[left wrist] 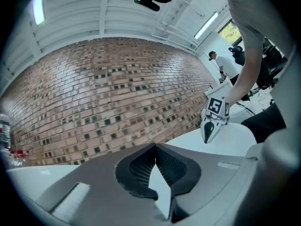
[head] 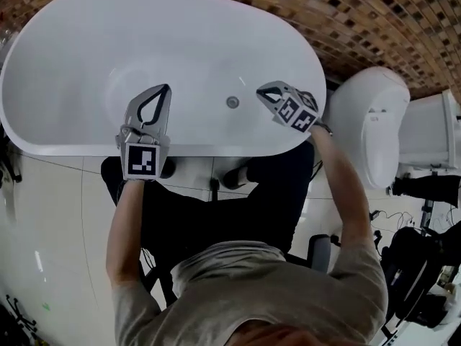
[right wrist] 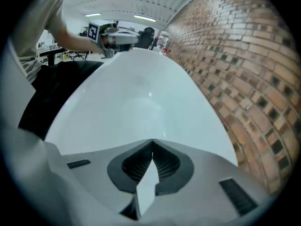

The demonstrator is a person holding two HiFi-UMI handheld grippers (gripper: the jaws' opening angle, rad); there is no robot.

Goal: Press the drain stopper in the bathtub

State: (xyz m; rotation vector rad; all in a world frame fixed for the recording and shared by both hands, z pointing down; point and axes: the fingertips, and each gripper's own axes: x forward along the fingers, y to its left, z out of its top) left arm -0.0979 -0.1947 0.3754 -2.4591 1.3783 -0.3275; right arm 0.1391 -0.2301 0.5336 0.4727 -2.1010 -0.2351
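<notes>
A white oval bathtub lies below me, with a small round metal drain stopper on its floor near the right end. My left gripper is shut and hangs over the tub's near side, well left of the stopper. My right gripper is shut too, its tips just right of the stopper and slightly above it. In the left gripper view the jaws meet at the tips, with the right gripper seen across the tub. In the right gripper view the tips are closed over the tub's white basin.
A brick wall runs behind the tub. A white toilet stands just right of the tub's end. My legs and feet are against the tub's near rim. Dark equipment and cables crowd the floor at the right.
</notes>
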